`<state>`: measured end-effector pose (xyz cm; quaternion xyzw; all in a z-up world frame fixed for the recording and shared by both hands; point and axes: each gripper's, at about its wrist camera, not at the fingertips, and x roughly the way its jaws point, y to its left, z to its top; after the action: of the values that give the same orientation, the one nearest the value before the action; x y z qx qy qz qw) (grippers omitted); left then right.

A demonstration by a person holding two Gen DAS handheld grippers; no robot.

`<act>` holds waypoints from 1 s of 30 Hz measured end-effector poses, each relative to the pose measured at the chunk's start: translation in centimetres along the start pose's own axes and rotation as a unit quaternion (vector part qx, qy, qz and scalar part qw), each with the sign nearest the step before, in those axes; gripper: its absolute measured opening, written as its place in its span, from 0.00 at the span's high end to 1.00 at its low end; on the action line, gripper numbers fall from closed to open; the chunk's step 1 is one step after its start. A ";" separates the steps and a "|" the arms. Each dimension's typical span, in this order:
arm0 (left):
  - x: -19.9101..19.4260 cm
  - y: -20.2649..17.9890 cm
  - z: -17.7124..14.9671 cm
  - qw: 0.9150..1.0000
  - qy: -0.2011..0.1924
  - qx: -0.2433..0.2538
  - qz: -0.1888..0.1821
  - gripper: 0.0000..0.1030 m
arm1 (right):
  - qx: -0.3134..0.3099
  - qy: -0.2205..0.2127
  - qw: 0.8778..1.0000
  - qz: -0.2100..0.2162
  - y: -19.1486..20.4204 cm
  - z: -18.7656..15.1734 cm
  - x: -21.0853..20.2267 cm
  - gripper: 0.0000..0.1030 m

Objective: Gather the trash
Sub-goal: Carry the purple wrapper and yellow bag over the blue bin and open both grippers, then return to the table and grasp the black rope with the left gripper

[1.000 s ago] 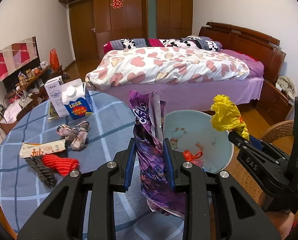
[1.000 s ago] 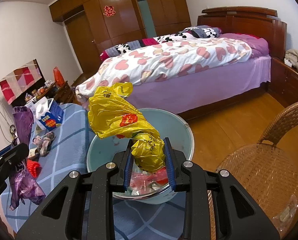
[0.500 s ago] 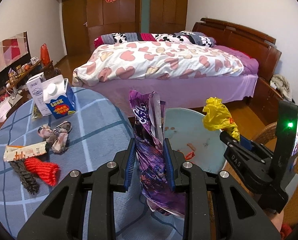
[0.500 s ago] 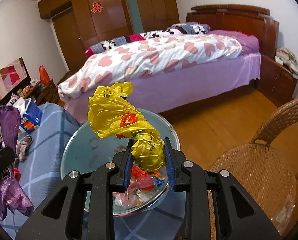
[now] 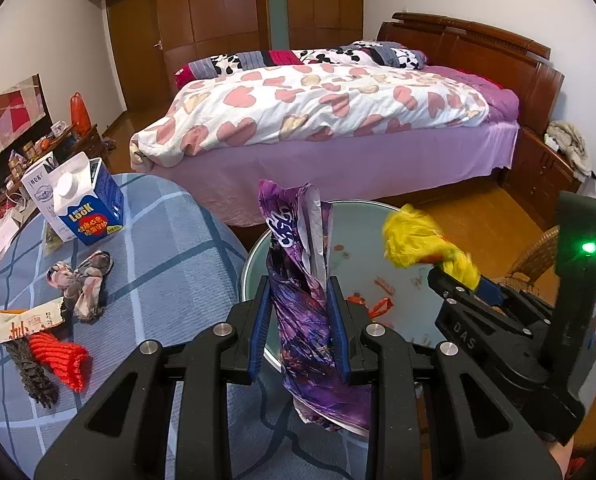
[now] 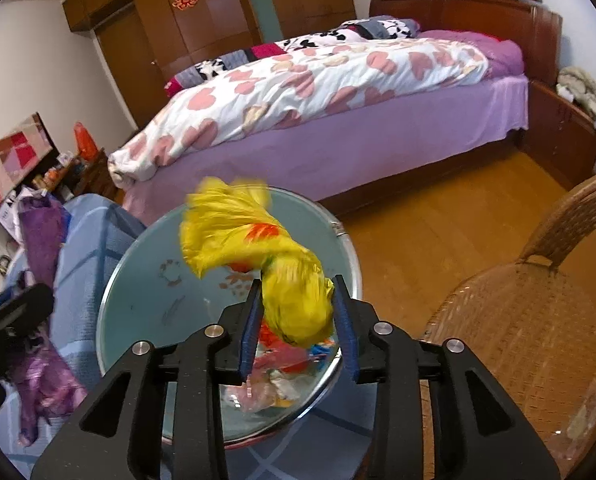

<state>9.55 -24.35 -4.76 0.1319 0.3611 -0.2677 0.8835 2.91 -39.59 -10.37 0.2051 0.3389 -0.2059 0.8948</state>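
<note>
Yellow crumpled plastic bag, blurred and marked with a red-orange patch, sits between the blue pads of the right gripper, whose jaws have just been opening around it; the bag looks loosened and no longer firmly pinched, so I judge the release into the pale blue round bin to be under way. That bin stands at the edge of the desk covered in blue checked cloth, and it already holds red, white and clear scraps at its bottom. The left gripper is narrow and clamped on a crinkled purple foil snack wrapper, which stands upright between its pads at the bin's near rim, its torn top showing a silver lining. The next move, as I read it, calls for the yellow bag to fall clear of the pads, then for the purple wrapper to be carried over the opening and let go. On the desk lie a blue and white milk carton, a white snack packet, a red knitted piece and a bundle of patterned cloth.
</note>
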 end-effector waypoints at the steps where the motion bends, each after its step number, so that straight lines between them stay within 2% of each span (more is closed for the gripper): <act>1: 0.1 0.0 0.0 1.000 0.001 0.000 0.001 0.73 | -0.001 -0.003 1.000 0.001 0.0 0.0 -0.1 0.66; 7: 0.5 -0.1 0.2 1.000 0.002 0.000 0.002 0.73 | 0.003 -0.017 1.000 0.000 0.2 0.1 -0.8 0.66; 13: 1.2 -0.7 0.5 1.000 0.000 0.000 0.005 0.68 | 0.024 -0.029 0.999 -0.024 -0.7 0.3 -1.5 0.66; 16: 1.1 -1.0 0.8 1.000 -0.009 0.001 0.012 0.47 | 0.037 -0.035 0.998 -0.028 -1.4 0.4 -1.9 0.66; 22: 0.7 -0.7 0.8 1.000 -0.012 -0.005 0.022 0.39 | 0.040 -0.045 0.998 -0.025 -1.4 0.3 -2.4 0.63; 25: 0.5 -0.4 0.7 0.999 -0.010 -0.012 0.030 0.34 | 0.039 -0.052 0.998 -0.023 -1.3 0.3 -2.8 0.55; 28: 0.2 0.1 0.6 0.999 -0.011 -0.018 0.036 0.31 | 0.033 -0.061 0.997 -0.029 -1.0 0.2 -3.1 0.37; 30: 0.0 0.3 0.4 0.999 -0.013 -0.022 0.043 0.27 | 0.027 -0.074 0.996 -0.048 -0.6 0.0 -3.5 0.23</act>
<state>9.96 -24.27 -4.42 0.1249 0.3496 -0.2232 0.9013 0.25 -39.29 -8.09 0.1966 0.2755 -0.2720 0.9008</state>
